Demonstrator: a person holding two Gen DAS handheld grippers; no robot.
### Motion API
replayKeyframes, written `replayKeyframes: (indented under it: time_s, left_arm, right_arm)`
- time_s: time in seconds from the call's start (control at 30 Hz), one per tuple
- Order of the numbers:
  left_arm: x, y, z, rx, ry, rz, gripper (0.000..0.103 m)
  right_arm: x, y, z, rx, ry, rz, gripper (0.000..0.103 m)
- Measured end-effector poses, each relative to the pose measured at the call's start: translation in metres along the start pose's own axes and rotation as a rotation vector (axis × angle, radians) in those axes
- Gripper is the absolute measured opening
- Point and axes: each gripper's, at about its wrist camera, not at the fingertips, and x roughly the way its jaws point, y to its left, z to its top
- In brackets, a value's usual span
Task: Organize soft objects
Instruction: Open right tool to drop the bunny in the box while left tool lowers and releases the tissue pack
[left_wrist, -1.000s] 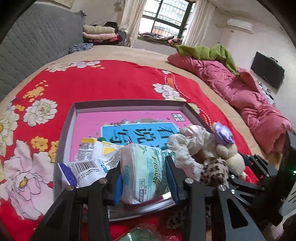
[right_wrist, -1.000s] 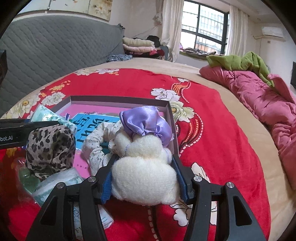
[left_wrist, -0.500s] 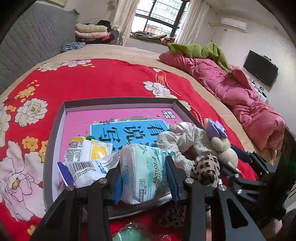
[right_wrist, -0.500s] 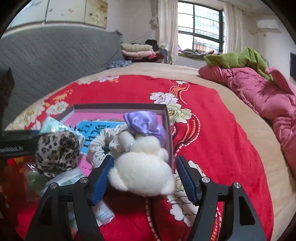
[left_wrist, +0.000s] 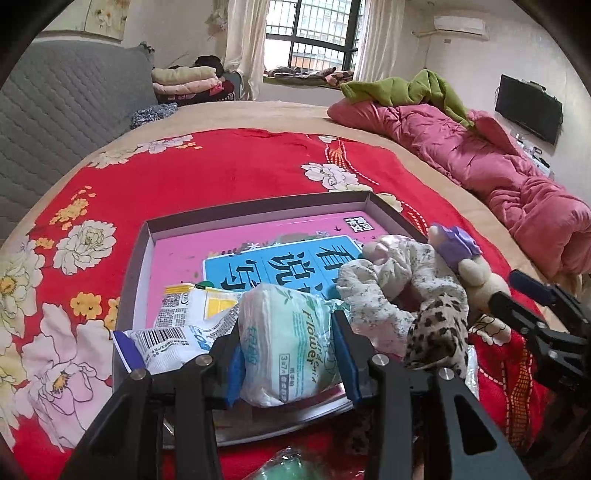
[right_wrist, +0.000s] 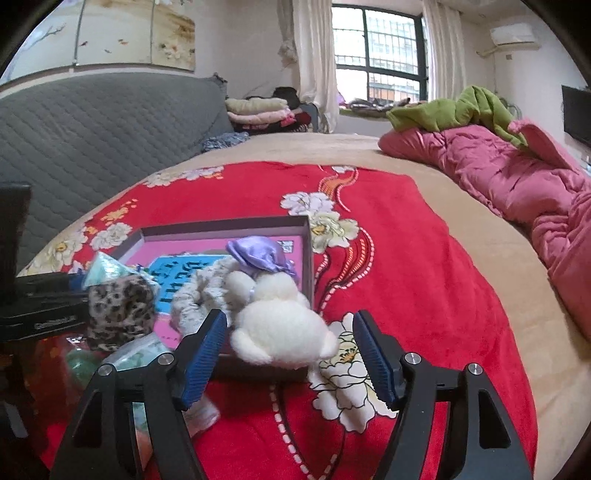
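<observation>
Right gripper (right_wrist: 290, 354) fingers just spread off white plush (right_wrist: 280, 332), left gripper (left_wrist: 291, 354) clamps tissue pack (left_wrist: 288, 343) — box (left_wrist: 255, 210) holds scrunchies (left_wrist: 388, 288), packets (left_wrist: 184, 314).

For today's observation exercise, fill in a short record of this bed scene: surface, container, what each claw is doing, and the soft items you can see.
surface: red floral blanket on a bed
container: shallow tray with a pink and blue printed base
left claw: shut on a tissue pack, at the tray's near edge
right claw: open, jaws have just been opening; white plush toy lies between them, untouched, on the tray's near corner
other soft items: floral scrunchie, leopard scrunchie
also in tray: snack packets
</observation>
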Motion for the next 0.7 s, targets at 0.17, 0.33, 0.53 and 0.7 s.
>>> replayKeyframes:
  time_s: [0.17,0.33,0.53,0.7]
  left_arm:
    - [-0.001,0.002,0.001,-0.008,0.004,-0.004,0.044]
    - [-0.003,0.001,-0.001,0.007,0.009,0.016,0.050]
    - [-0.004,0.002,-0.001,-0.009,0.005,0.007,0.057]
    - [-0.008,0.006,0.000,-0.031,-0.008,-0.015,0.062]
  right_arm:
    - [-0.017,-0.012,0.000,0.026,-0.037,-0.073,0.072]
    - [-0.002,-0.033,-0.007,0.093,0.047,-0.198,0.072]
    - [0.013,-0.026,-0.010,0.070,0.088,-0.187,0.072]
    - [0.025,-0.019,-0.008,0.068,0.100,-0.157,0.072]
